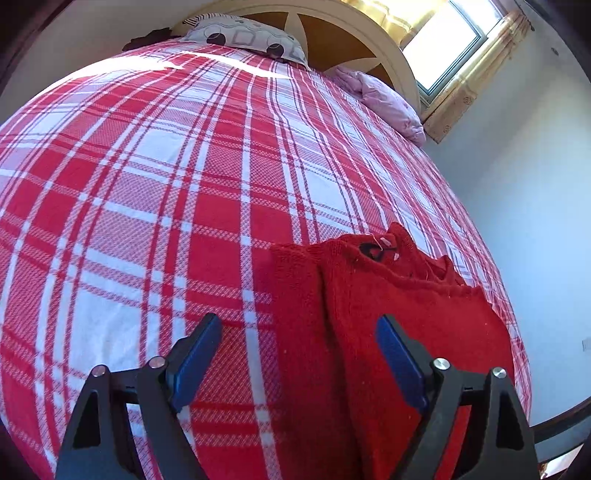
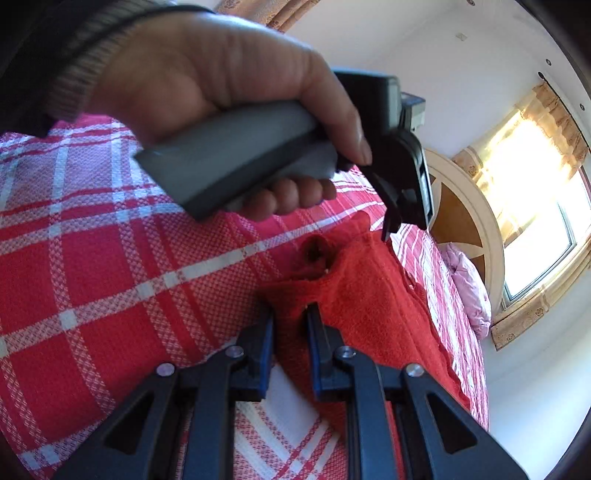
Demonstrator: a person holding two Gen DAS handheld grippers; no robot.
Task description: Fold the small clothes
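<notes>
Between your right tongs (image 2: 290,314), nearly pressed together, a red sweater (image 2: 369,295) edge sits pinched; left tongs (image 1: 297,328) hover spread above it, your left hand (image 2: 221,81) gripping the handle.

Between the matt black plastic fingers (image 1: 399,354) with smooth blue pads lies a fuzzy red knitted wool sweater (image 1: 413,306). Beyond them spreads a coarse woven red-and-white checked cotton bedspread (image 1: 166,177). The round headboard (image 1: 332,33) looks like smooth painted wood.
</notes>
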